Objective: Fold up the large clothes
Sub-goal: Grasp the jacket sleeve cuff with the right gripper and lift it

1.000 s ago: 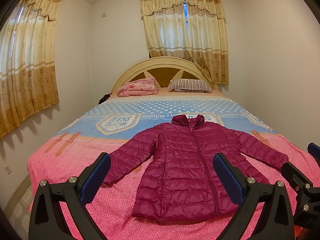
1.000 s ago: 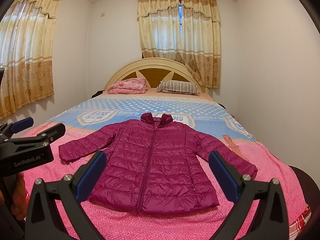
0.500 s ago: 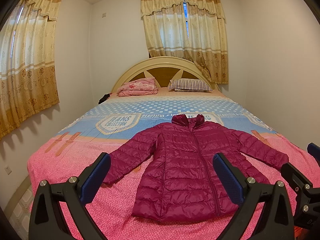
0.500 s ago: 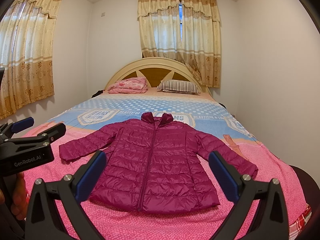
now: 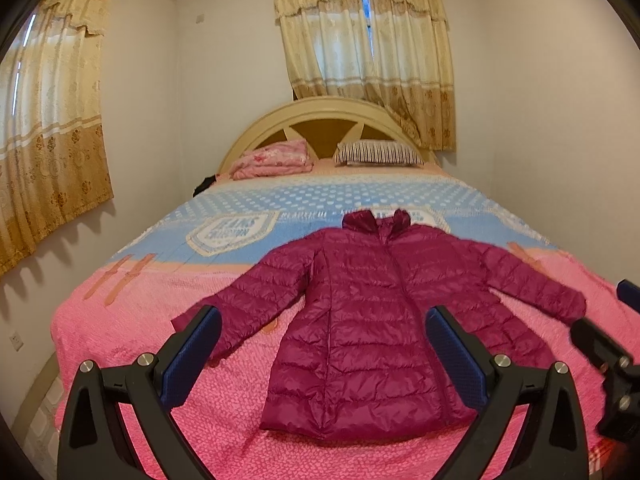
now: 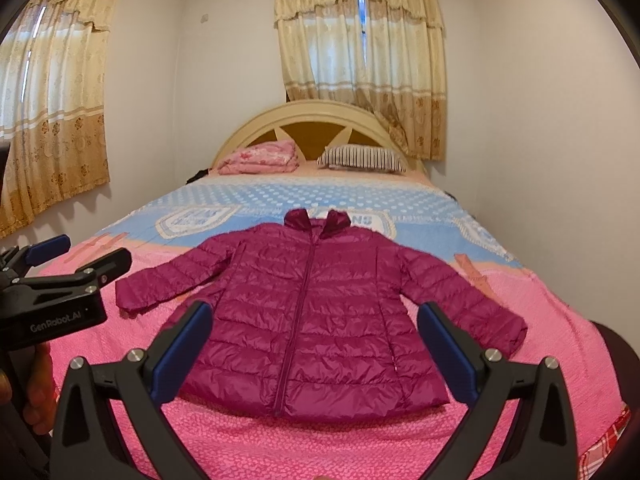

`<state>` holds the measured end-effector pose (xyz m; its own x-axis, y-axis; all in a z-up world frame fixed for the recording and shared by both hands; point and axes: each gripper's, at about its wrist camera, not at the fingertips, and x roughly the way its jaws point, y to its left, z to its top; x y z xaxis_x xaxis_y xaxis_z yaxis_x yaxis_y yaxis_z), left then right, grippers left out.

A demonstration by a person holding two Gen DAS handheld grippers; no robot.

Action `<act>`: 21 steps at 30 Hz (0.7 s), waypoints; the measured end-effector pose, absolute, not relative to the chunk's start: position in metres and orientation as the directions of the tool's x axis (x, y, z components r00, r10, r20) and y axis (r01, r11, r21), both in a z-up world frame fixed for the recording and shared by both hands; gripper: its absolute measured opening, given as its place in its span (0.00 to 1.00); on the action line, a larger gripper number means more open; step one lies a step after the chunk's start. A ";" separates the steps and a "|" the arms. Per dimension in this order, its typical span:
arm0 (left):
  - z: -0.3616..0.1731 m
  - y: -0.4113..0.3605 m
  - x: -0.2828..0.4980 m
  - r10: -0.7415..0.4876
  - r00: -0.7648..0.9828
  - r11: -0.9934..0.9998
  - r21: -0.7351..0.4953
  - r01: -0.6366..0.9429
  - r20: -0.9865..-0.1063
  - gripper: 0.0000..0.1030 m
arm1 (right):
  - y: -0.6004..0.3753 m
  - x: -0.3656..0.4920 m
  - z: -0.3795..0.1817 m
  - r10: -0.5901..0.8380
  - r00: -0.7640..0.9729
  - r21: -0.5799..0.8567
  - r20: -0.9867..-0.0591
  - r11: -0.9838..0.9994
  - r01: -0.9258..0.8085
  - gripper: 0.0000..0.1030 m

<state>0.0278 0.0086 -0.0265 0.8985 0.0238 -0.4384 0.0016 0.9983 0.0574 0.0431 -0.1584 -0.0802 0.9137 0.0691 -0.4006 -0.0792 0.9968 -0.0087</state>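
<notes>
Two grippers, left (image 5: 322, 354) and right (image 6: 314, 346), jaws spread, hover near the flat magenta quilted puffer jacket (image 6: 316, 316) on the pink-and-blue bed (image 6: 248, 440).

The bed (image 5: 132, 320), in a pink-and-blue bedspread, carries a magenta puffer jacket (image 5: 372, 320) flat ahead of the tools; beyond lie a folded pink quilt (image 5: 276, 159) and striped pillow (image 5: 378, 153).

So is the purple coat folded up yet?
No, the jacket lies spread flat on the bed, zipped, both sleeves stretched out sideways.
</notes>
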 end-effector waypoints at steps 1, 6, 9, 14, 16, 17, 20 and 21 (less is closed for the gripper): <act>-0.033 0.009 0.034 0.024 0.892 0.998 0.062 0.004 -0.452 0.99 | -0.163 0.049 -0.083 0.066 0.908 -0.004 -0.413 0.997 -0.074 1.00; -0.062 0.009 0.070 0.036 0.861 0.996 0.091 0.012 -0.507 0.99 | -0.194 0.083 -0.111 0.039 0.868 0.047 -0.496 0.999 -0.018 1.00; -0.077 0.007 0.097 0.038 0.842 0.994 0.108 0.025 -0.538 0.99 | -0.219 0.103 -0.127 0.010 0.842 0.082 -0.540 0.996 0.041 1.00; -0.091 -0.003 0.138 0.047 0.827 0.986 0.159 0.052 -0.560 0.99 | -0.261 0.133 -0.146 -0.046 0.793 0.103 -0.607 0.985 0.136 1.00; -0.094 -0.007 0.153 0.057 0.830 0.981 0.185 0.056 -0.555 0.99 | -0.283 0.146 -0.154 -0.079 0.772 0.100 -0.631 0.978 0.182 0.97; -0.096 -0.007 0.161 0.065 0.830 0.979 0.196 0.054 -0.554 0.99 | -0.295 0.152 -0.159 -0.102 0.758 0.092 -0.645 0.973 0.209 0.95; -0.105 -0.010 0.191 0.087 0.813 0.976 0.214 0.048 -0.576 0.99 | -0.337 0.169 -0.171 -0.155 0.712 0.096 -0.685 0.950 0.299 0.87; -0.107 -0.009 0.198 0.086 0.809 0.976 0.211 0.049 -0.582 0.99 | -0.352 0.174 -0.175 -0.179 0.693 0.090 -0.699 0.939 0.333 0.86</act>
<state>0.1980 -0.0093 -0.1068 0.8086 0.0856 -0.5821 0.0489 0.9762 0.2115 0.1735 -0.3522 -0.1748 0.6926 -0.1790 -0.6987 0.3331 0.9386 0.0898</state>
